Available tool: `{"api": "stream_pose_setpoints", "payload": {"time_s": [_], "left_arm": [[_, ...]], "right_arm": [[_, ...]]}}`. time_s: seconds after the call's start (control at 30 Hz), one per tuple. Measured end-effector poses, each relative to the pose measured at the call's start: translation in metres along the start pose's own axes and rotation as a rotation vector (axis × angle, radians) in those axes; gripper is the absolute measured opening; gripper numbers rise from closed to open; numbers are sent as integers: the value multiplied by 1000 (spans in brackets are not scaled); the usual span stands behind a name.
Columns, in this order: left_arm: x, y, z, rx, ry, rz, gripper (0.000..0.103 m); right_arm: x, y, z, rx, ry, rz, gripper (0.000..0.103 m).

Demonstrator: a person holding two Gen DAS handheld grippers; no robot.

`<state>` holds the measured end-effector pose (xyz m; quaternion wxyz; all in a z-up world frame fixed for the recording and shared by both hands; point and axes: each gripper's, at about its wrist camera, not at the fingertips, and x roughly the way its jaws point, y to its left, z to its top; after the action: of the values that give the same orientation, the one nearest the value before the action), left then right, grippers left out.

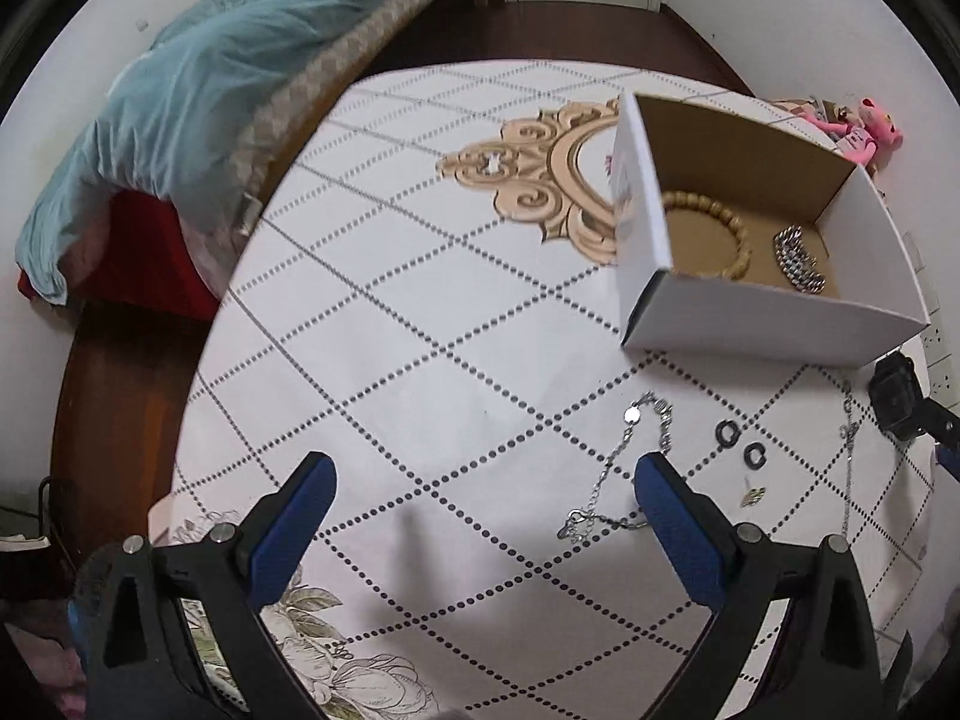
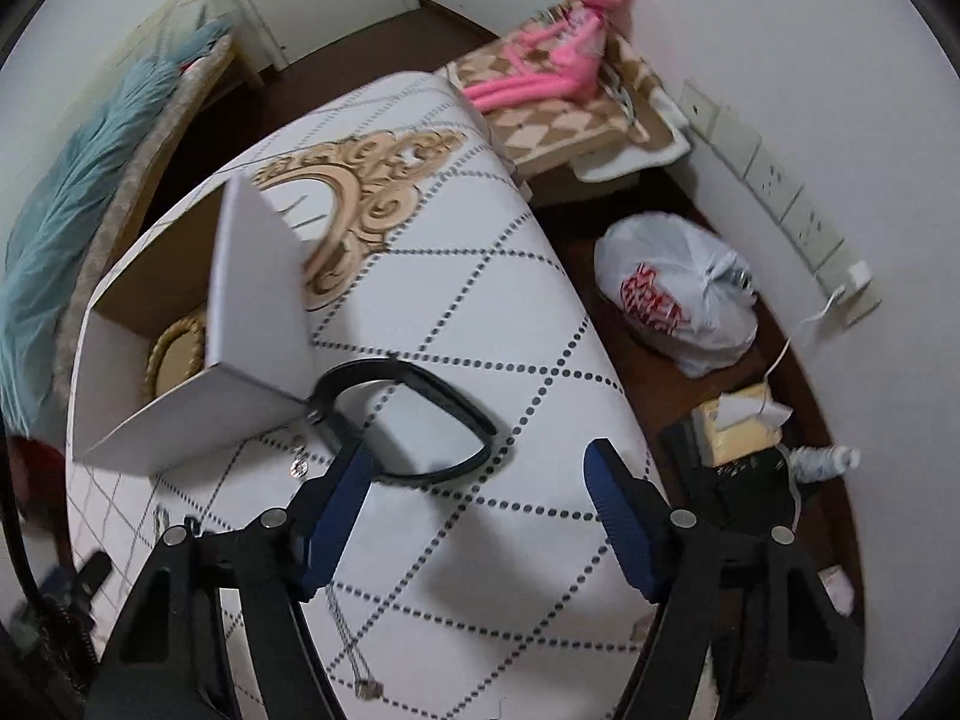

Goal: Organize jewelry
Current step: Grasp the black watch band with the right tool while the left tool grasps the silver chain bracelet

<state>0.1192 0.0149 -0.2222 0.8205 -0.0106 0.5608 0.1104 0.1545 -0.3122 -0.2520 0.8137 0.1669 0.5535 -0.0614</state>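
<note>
The white box (image 1: 750, 306) stands far right on the tablecloth (image 1: 420, 300), holding a wooden bead bracelet (image 1: 711, 228) and metal chain bracelet (image 1: 795, 261). Near it lie a silver chain (image 1: 624, 462), two black rings (image 1: 739, 444) and a black headband (image 2: 414, 414). Left gripper (image 1: 483, 486) and right gripper (image 2: 480, 477): released, nothing grasped.

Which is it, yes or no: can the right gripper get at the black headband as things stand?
Probably yes. The right gripper hangs over the headband with open jaws, one finger already crossing its near rim. It lies flat on the table; only the box corner crowds its far end.
</note>
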Motion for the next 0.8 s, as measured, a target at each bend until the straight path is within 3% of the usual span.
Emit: {"api": "stream_pose_setpoints", "payload": {"time_s": [0.1, 0.13, 0.23, 0.63, 0.8], "left_arm": [[9, 6, -3, -18, 24, -17, 101], [11, 7, -4, -24, 26, -25, 101], [14, 11, -7, -29, 35, -70, 101], [-2, -8, -35, 91, 9, -225, 101], [7, -25, -36, 140, 24, -240, 88]], "right_arm": [[7, 1, 3, -4, -17, -20, 59], [8, 3, 5, -16, -12, -22, 41], [10, 15, 6, -64, -15, -35, 17], [-32, 32, -39, -152, -78, 25, 11], [-40, 29, -56, -141, -67, 42, 11]]}}
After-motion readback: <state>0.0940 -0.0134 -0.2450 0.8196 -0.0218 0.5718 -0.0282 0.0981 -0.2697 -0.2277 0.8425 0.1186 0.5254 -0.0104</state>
